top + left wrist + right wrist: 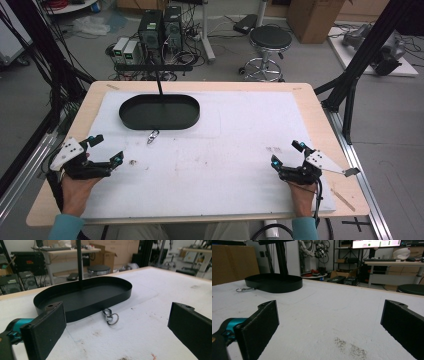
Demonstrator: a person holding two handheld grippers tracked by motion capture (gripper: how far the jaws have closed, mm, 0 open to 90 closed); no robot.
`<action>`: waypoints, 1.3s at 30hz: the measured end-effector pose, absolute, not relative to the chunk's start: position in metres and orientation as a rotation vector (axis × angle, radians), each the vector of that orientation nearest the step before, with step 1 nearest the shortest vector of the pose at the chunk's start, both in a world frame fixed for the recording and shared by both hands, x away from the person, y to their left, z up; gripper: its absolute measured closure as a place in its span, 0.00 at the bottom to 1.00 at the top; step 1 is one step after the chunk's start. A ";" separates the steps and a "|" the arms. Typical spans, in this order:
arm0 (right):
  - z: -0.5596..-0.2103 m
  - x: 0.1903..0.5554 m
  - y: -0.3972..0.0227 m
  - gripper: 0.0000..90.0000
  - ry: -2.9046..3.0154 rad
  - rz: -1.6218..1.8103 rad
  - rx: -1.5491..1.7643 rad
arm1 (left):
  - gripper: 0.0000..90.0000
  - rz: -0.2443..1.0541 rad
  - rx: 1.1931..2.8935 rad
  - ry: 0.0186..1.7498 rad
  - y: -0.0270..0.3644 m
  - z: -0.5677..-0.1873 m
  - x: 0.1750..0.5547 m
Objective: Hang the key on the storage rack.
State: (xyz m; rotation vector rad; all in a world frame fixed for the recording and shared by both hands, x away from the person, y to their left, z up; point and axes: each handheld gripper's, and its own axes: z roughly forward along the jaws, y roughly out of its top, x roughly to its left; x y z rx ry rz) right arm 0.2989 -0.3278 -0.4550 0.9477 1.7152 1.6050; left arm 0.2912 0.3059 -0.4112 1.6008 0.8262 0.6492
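A black oval tray (159, 112) with a thin upright post sits at the back left of the white mat. Just in front of its rim lies a small metal clasp with a ring (152, 136), also seen in the left gripper view as the clasp (110, 316) and far left in the right gripper view as the clasp (244, 290). My left gripper (106, 148) rests near the table's left edge, open and holding nothing, well short of the clasp. My right gripper (286, 154) rests at the right side, open, nothing between its jaws. The tray (82, 296) faces the left gripper.
The white mat (210, 160) covers most of the wooden table (320, 115), with faint stains near its middle and right. Beyond the far edge stand a round stool (270, 40), computer boxes (160, 30) and cables on the floor. Black frame posts flank both sides.
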 end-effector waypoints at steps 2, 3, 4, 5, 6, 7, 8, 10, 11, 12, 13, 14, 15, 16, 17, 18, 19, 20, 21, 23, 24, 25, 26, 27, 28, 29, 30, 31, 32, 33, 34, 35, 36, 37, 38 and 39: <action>-0.455 0.299 -0.328 0.01 1.717 1.602 0.940 | 0.02 0.637 1.621 0.829 0.305 -0.407 0.295; -0.455 0.299 -0.328 0.01 1.717 1.602 0.940 | 0.02 0.630 1.637 0.835 0.304 -0.403 0.298; -0.455 0.299 -0.328 0.01 1.719 1.602 0.939 | 0.02 0.626 1.669 0.842 0.302 -0.396 0.304; -0.455 0.299 -0.328 0.01 1.719 1.602 0.939 | 0.02 0.626 1.669 0.842 0.302 -0.396 0.304; -0.455 0.299 -0.328 0.01 1.719 1.602 0.939 | 0.02 0.625 1.682 0.839 0.301 -0.393 0.307; -0.455 0.299 -0.328 0.01 1.719 1.602 0.939 | 0.02 0.632 1.709 0.834 0.298 -0.388 0.312; -0.455 0.299 -0.328 0.01 1.718 1.602 0.938 | 0.02 0.632 1.709 0.834 0.298 -0.388 0.312; -0.455 0.299 -0.328 0.01 1.718 1.602 0.938 | 0.02 0.640 1.735 0.826 0.295 -0.382 0.316; -0.455 0.299 -0.328 0.01 1.719 1.601 0.941 | 0.02 0.638 1.758 0.832 0.291 -0.377 0.322; -0.455 0.299 -0.328 0.01 1.719 1.601 0.941 | 0.02 0.633 1.765 0.837 0.290 -0.374 0.324; -0.455 0.299 -0.328 0.01 1.719 1.603 0.943 | 0.02 0.633 1.774 0.839 0.289 -0.373 0.327; -0.455 0.299 -0.328 0.01 1.719 1.603 0.943 | 0.02 0.622 1.780 0.841 0.287 -0.372 0.330; -0.455 0.299 -0.328 0.01 1.719 1.601 0.941 | 0.02 0.622 1.780 0.841 0.287 -0.372 0.330; -0.455 0.299 -0.328 0.01 1.718 1.603 0.944 | 0.02 0.612 1.784 0.842 0.286 -0.371 0.333; -0.455 0.299 -0.328 0.01 1.719 1.602 0.942 | 0.02 0.603 1.808 0.850 0.283 -0.372 0.339; -0.455 0.299 -0.328 0.01 1.719 1.603 0.946 | 0.02 0.600 1.825 0.851 0.282 -0.372 0.342; -0.455 0.299 -0.328 0.01 1.718 1.604 0.946 | 0.02 0.590 1.836 0.858 0.281 -0.372 0.345; -0.455 0.299 -0.328 0.01 1.718 1.603 0.946 | 0.02 0.584 1.848 0.862 0.280 -0.372 0.348; -0.455 0.299 -0.328 0.01 1.718 1.603 0.946 | 0.02 0.584 1.848 0.862 0.280 -0.372 0.348; -0.455 0.299 -0.328 0.01 1.716 1.601 0.940 | 0.02 0.572 1.870 0.870 0.277 -0.371 0.353; -0.455 0.299 -0.328 0.01 1.714 1.602 0.940 | 0.02 0.566 1.904 0.873 0.274 -0.370 0.359; -0.455 0.299 -0.328 0.01 1.714 1.601 0.940 | 0.02 0.562 1.915 0.878 0.272 -0.370 0.361; -0.455 0.299 -0.328 0.01 1.714 1.601 0.940 | 0.02 0.562 1.915 0.878 0.272 -0.370 0.361; -0.455 0.299 -0.328 0.01 1.715 1.600 0.937 | 0.02 0.552 1.945 0.884 0.270 -0.369 0.365; -0.455 0.299 -0.328 0.01 1.715 1.599 0.936 | 0.02 0.546 1.957 0.886 0.269 -0.369 0.367; -0.455 0.299 -0.328 0.01 1.715 1.599 0.936 | 0.02 0.539 1.986 0.884 0.266 -0.369 0.371; -0.455 0.299 -0.328 0.01 1.713 1.598 0.937 | 0.02 0.536 2.004 0.884 0.263 -0.369 0.373; -0.455 0.299 -0.328 0.01 1.713 1.599 0.936 | 0.02 0.527 2.016 0.886 0.260 -0.369 0.376; -0.455 0.299 -0.328 0.01 1.713 1.600 0.936 | 0.02 0.516 2.033 0.887 0.258 -0.370 0.378; -0.455 0.299 -0.328 0.01 1.713 1.600 0.936 | 0.02 0.516 2.045 0.886 0.256 -0.371 0.380; -0.455 0.299 -0.328 0.01 1.713 1.599 0.936 | 0.02 0.512 2.067 0.888 0.253 -0.372 0.383; -0.455 0.299 -0.328 0.01 1.713 1.598 0.935 | 0.02 0.506 2.083 0.889 0.250 -0.374 0.385; -0.455 0.298 -0.328 0.01 1.713 1.599 0.938 | 0.02 0.502 2.103 0.890 0.248 -0.375 0.387; -0.455 0.298 -0.328 0.01 1.712 1.598 0.936 | 0.02 0.499 2.135 0.893 0.245 -0.378 0.391; -0.455 0.298 -0.328 0.01 1.712 1.599 0.936 | 0.02 0.495 2.145 0.893 0.243 -0.380 0.392; -0.455 0.298 -0.328 0.01 1.712 1.599 0.936 | 0.02 0.495 2.145 0.893 0.243 -0.380 0.392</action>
